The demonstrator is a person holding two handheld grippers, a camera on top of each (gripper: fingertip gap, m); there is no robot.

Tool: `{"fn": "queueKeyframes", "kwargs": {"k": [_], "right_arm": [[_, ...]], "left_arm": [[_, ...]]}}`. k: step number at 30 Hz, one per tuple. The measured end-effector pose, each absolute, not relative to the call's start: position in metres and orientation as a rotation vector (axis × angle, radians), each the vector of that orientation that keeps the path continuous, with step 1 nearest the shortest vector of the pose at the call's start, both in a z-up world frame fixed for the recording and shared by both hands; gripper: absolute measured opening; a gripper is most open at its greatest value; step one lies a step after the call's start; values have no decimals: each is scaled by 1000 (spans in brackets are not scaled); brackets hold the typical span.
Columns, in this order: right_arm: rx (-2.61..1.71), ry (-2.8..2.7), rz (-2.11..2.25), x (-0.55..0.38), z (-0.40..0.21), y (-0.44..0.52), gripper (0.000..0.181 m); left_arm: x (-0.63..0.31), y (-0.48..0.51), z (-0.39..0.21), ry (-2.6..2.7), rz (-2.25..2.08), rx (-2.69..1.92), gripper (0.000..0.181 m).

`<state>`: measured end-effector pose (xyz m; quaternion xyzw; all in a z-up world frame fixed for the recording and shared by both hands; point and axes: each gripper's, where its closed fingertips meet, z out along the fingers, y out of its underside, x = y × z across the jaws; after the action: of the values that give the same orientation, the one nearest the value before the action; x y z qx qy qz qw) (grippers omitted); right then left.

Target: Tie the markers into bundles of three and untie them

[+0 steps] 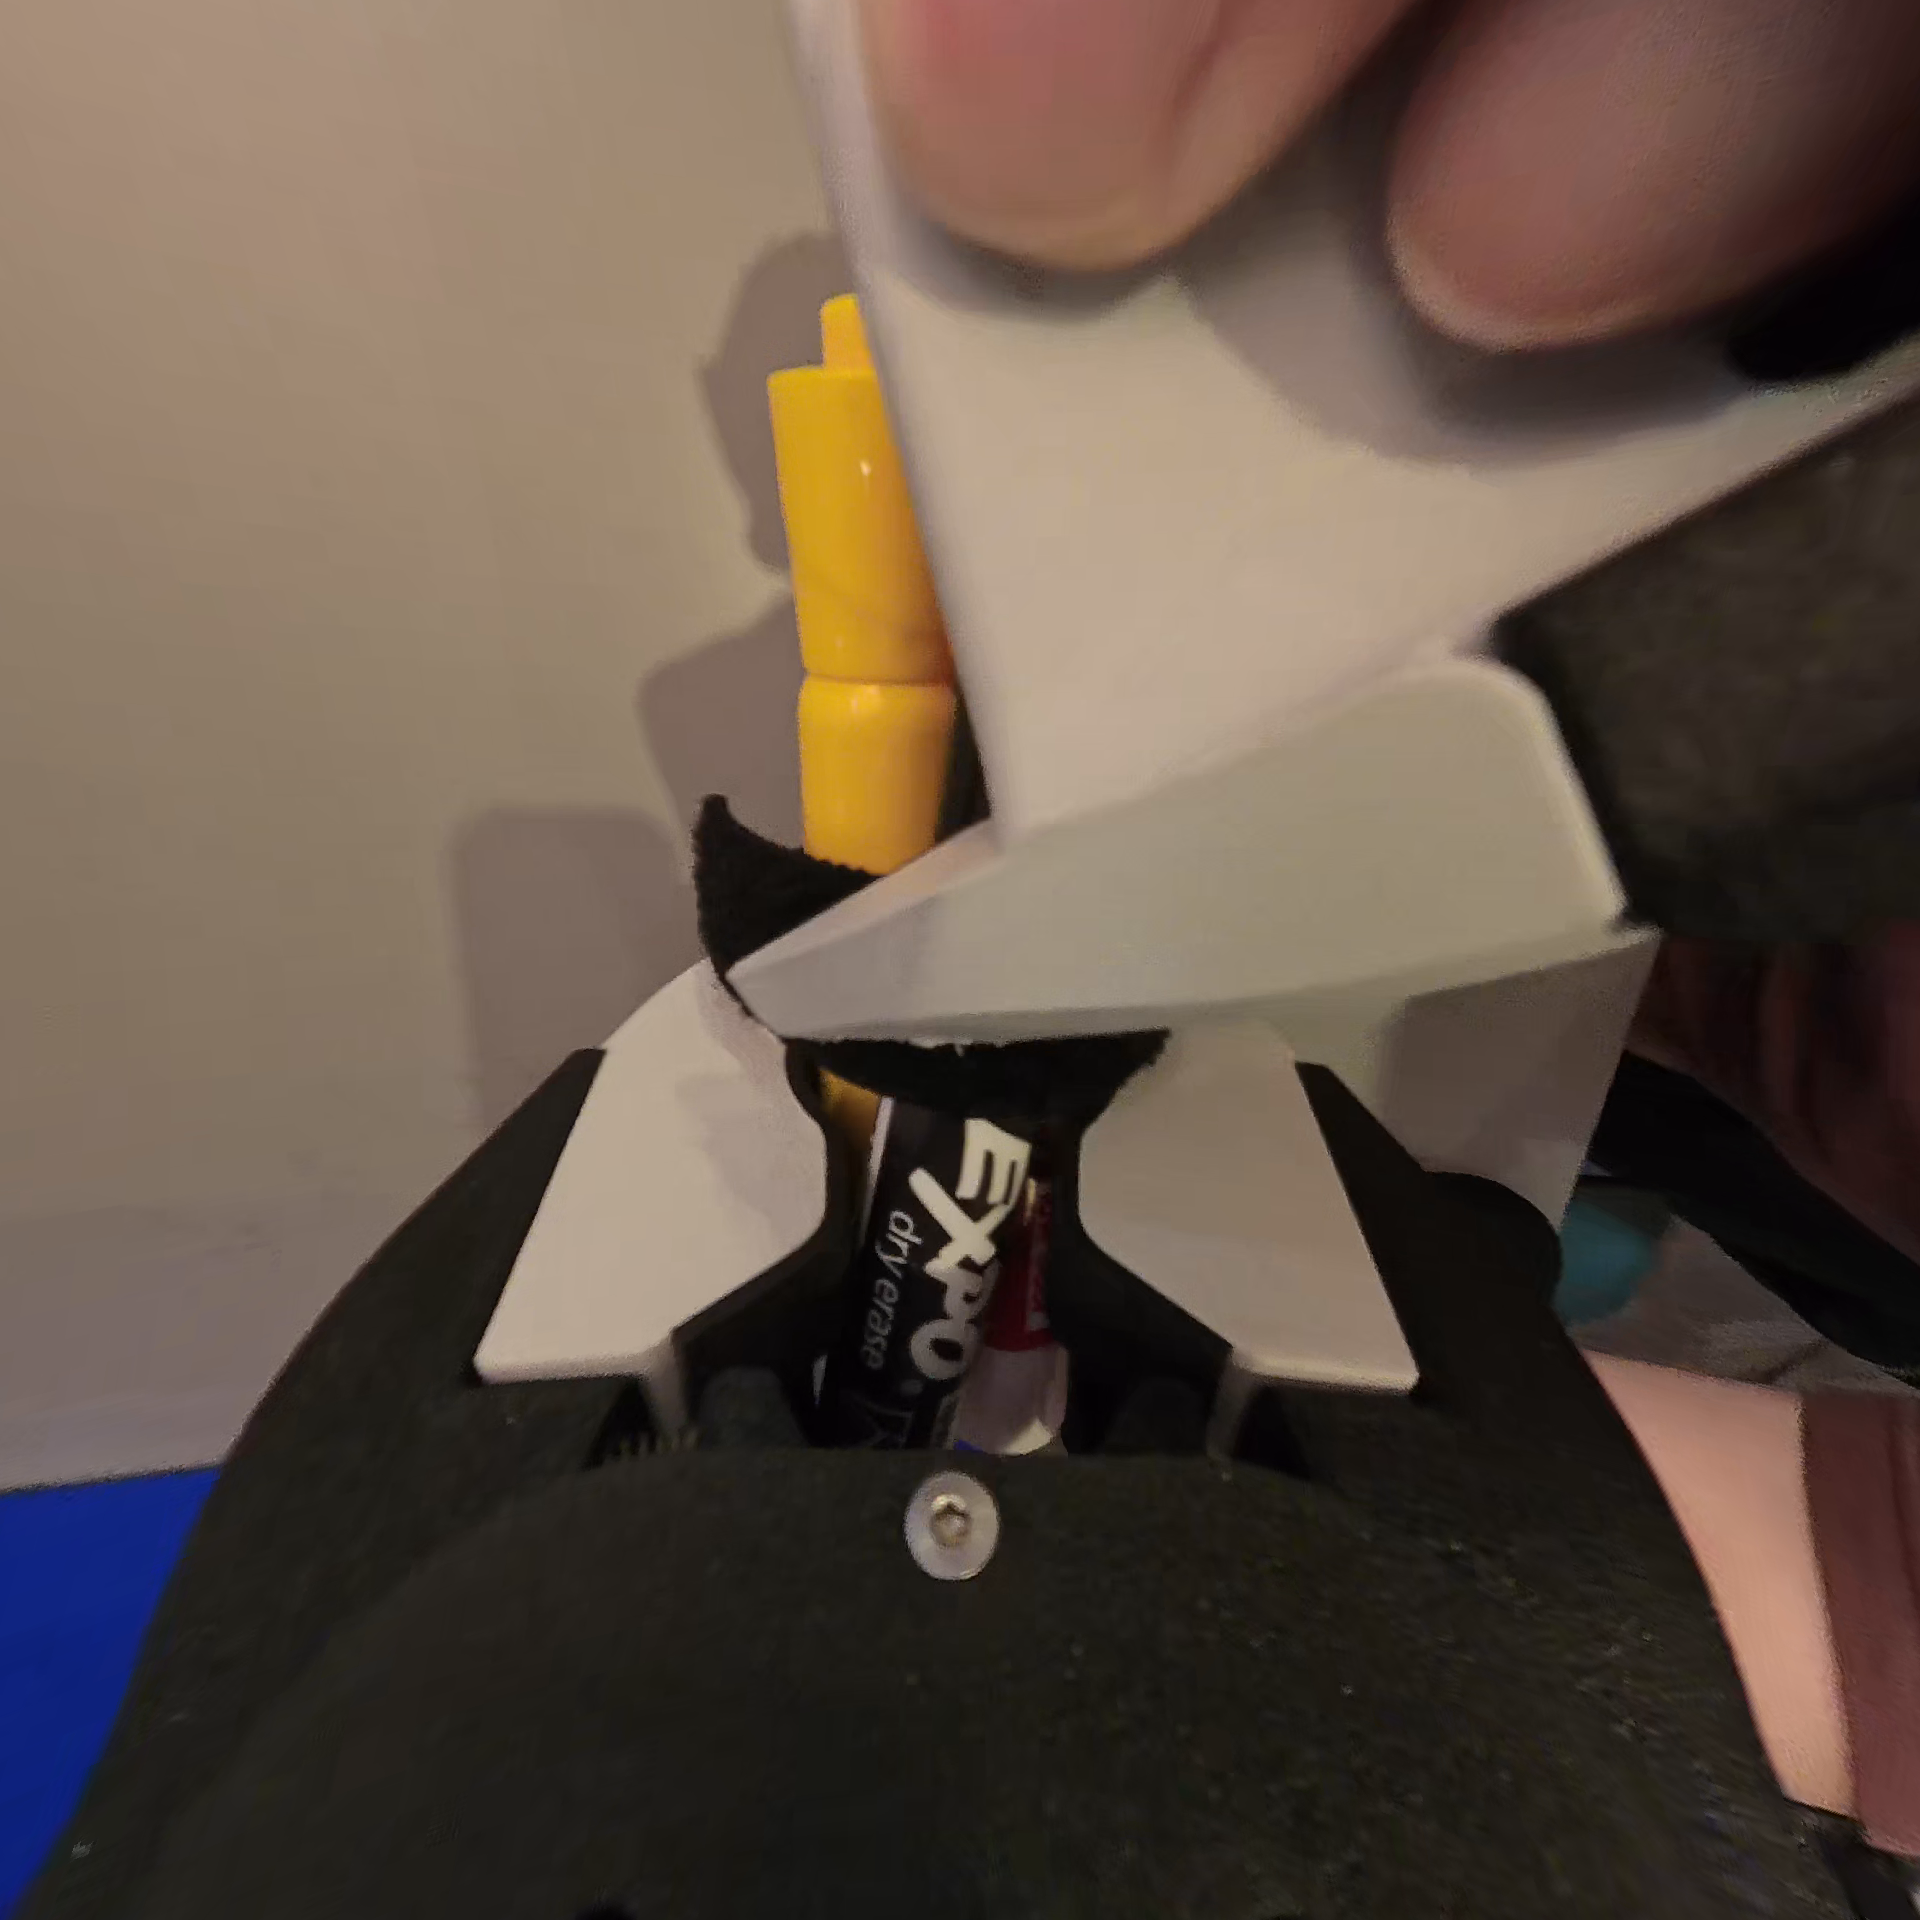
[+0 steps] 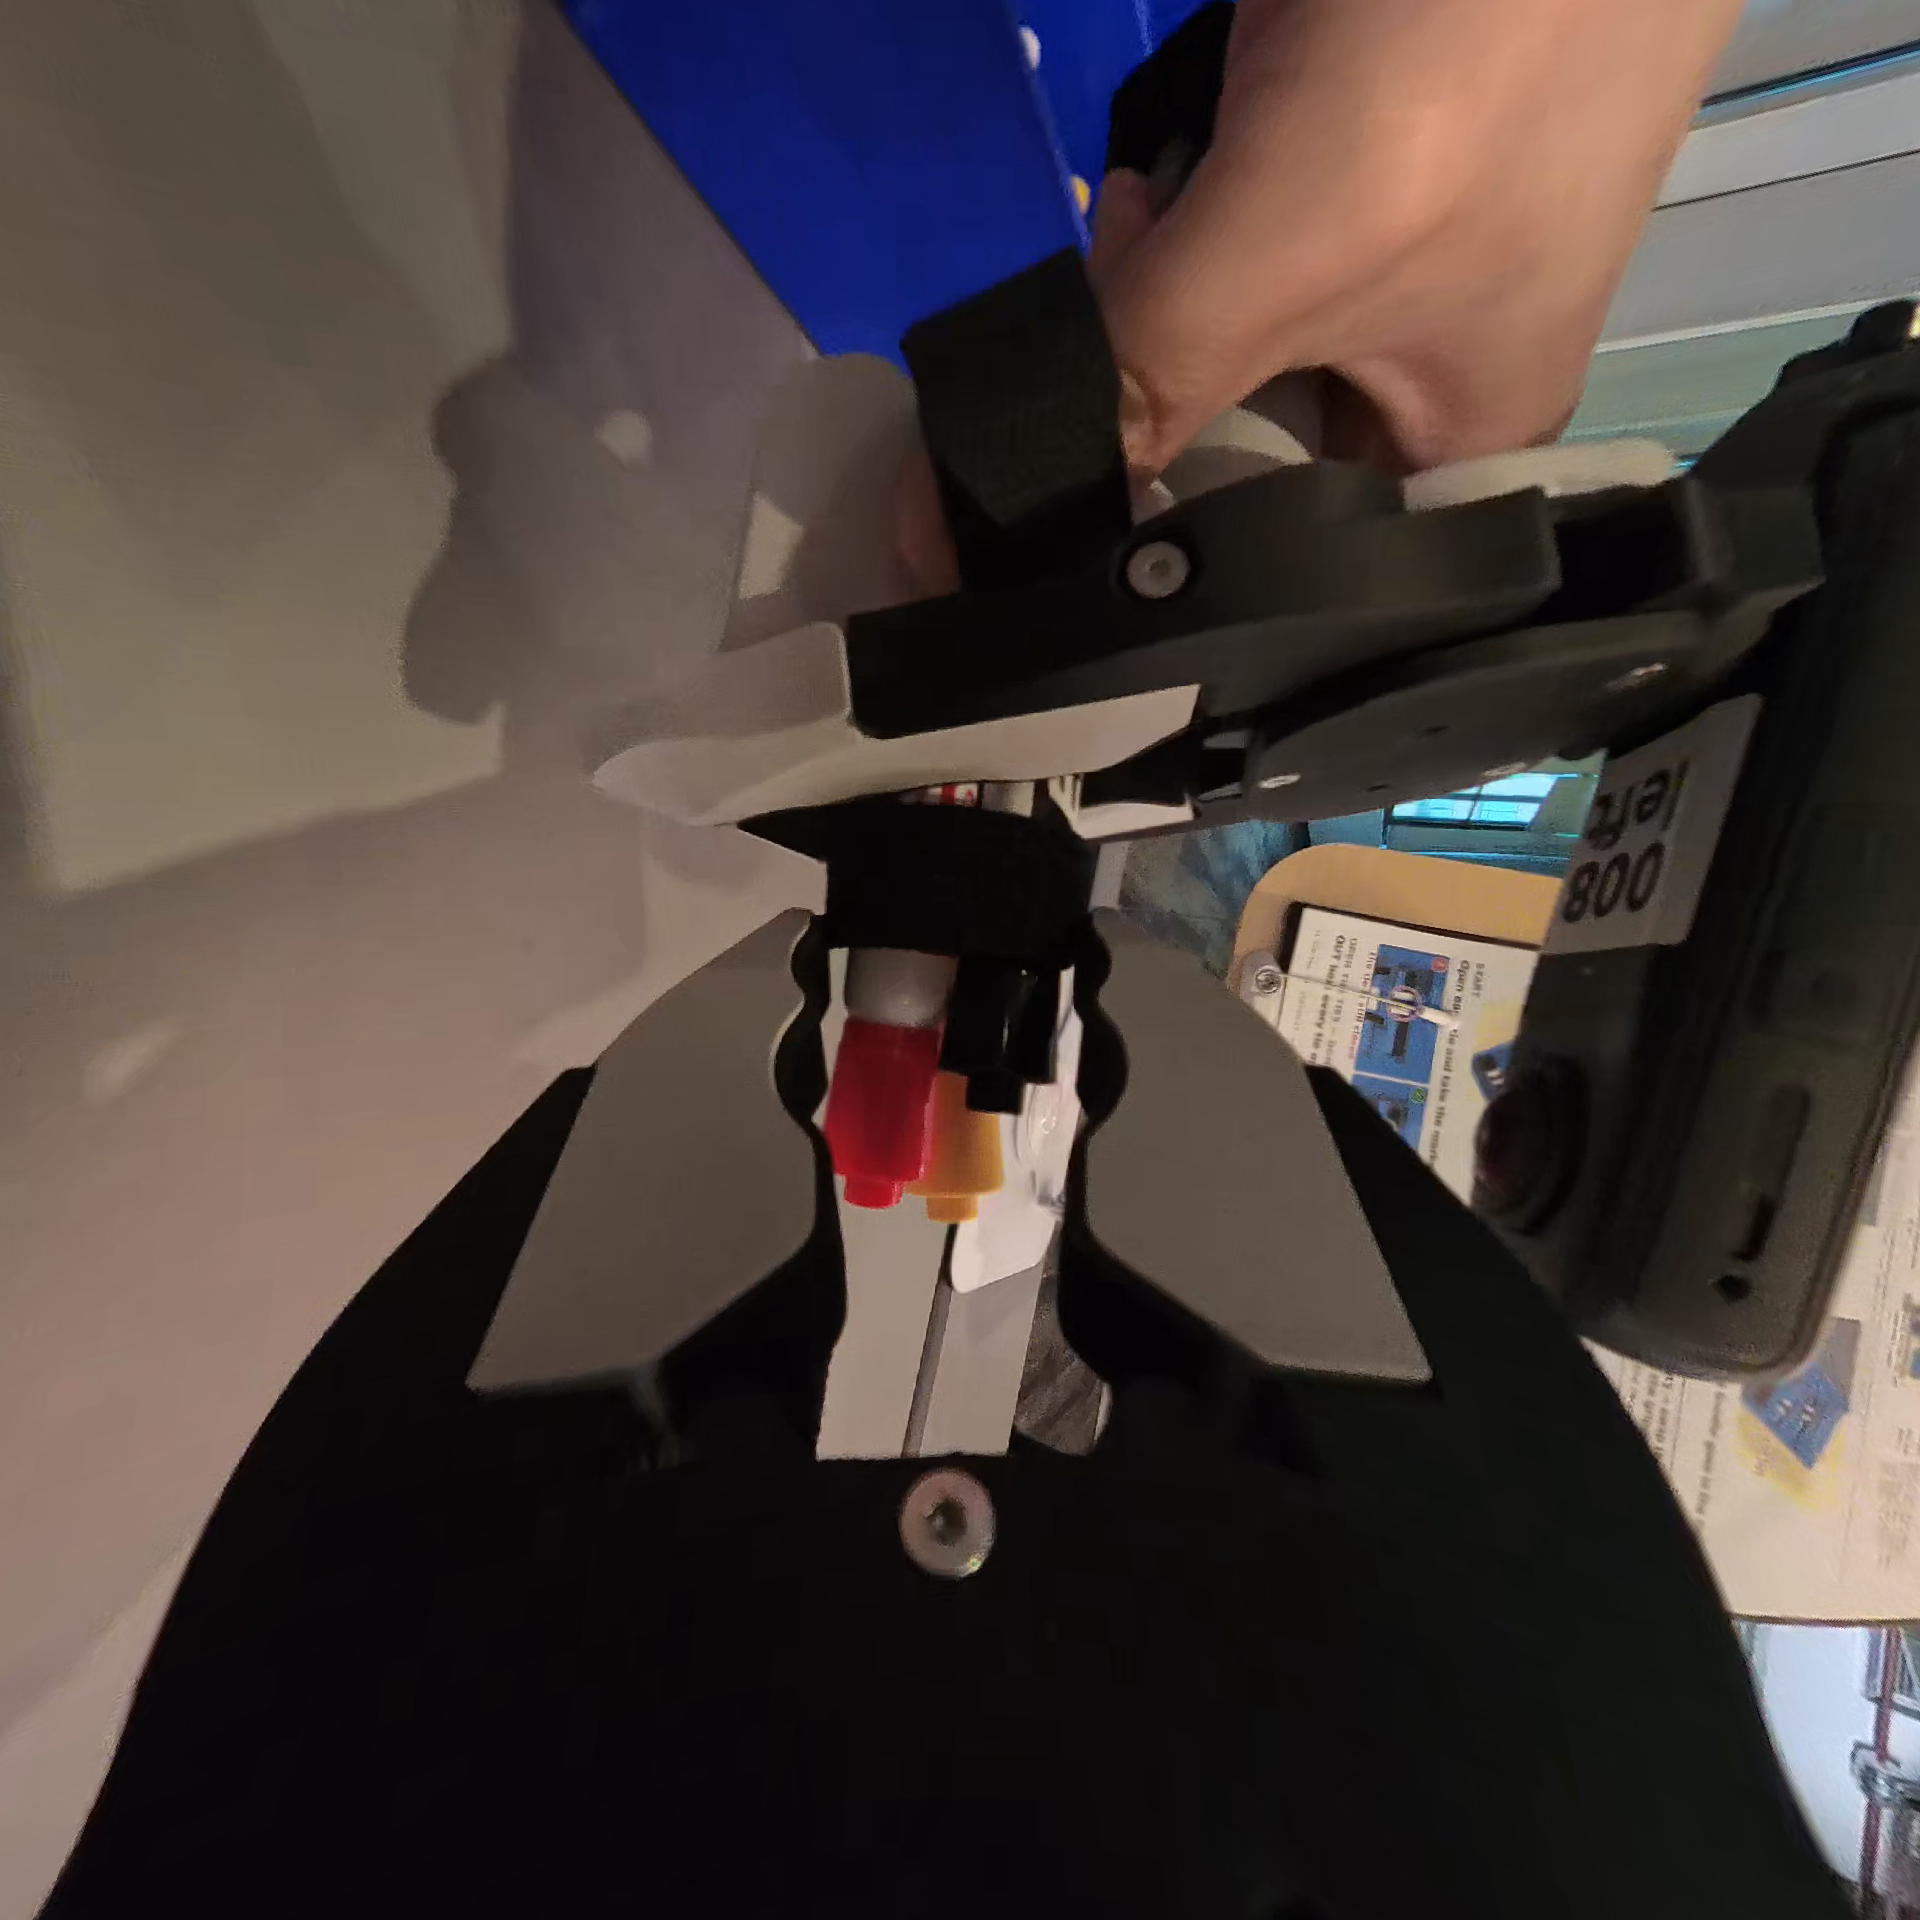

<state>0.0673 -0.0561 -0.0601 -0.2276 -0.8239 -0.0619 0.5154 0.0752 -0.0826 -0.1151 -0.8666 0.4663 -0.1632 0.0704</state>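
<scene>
The pale tabletop (image 1: 260, 623) is filling the background of both views, with a blue bin (image 2: 831, 156) sitting at its edge. A person's hand (image 2: 1403, 229) is gripping the handle of the left hand-held gripper (image 2: 935, 805), which is reaching in sideways across the right wrist view. In the left wrist view the same left hand-held gripper (image 1: 951, 1081) is showing its two white fingers drawn in against the bundle of markers (image 1: 935, 1247) — clamped on it, the barrels running back between the fingers. The right hand-held gripper (image 1: 748, 966) is crossing over from the upper right there, its white fingers tapering to a point at the black strap (image 1: 738, 883); whether they are pinching the strap or only touching it cannot be told. In its own view, the right hand-held gripper (image 2: 951, 935) is standing with fingers close on either side of the strap (image 2: 956, 873) wrapped around the markers. A printed sheet (image 2: 1382, 997) is lying at the right, beyond the bundle. Of the bundle itself, the yellow marker (image 1: 862, 623) is pointing up past the strap, the black marker (image 1: 925, 1268) is lying nearest the camera, and a red marker (image 2: 883, 1112) is showing its cap beside them.
</scene>
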Motion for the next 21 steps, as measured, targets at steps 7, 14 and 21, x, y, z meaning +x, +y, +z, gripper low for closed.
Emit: {"fn": "queueKeyframes", "kwargs": {"k": [7,14,21], "right_arm": [[-663,-1998,-4,69,-57,-65,63],[-823,-2030,334,71,-54,-77,63],[-880,-2035,686,76,-48,-83,63]], "left_arm": [[71,-77,-106,1374,-355,-2586,42],[69,-77,-107,1396,-290,-2578,42],[68,-77,-105,1404,-208,-2579,42]]}}
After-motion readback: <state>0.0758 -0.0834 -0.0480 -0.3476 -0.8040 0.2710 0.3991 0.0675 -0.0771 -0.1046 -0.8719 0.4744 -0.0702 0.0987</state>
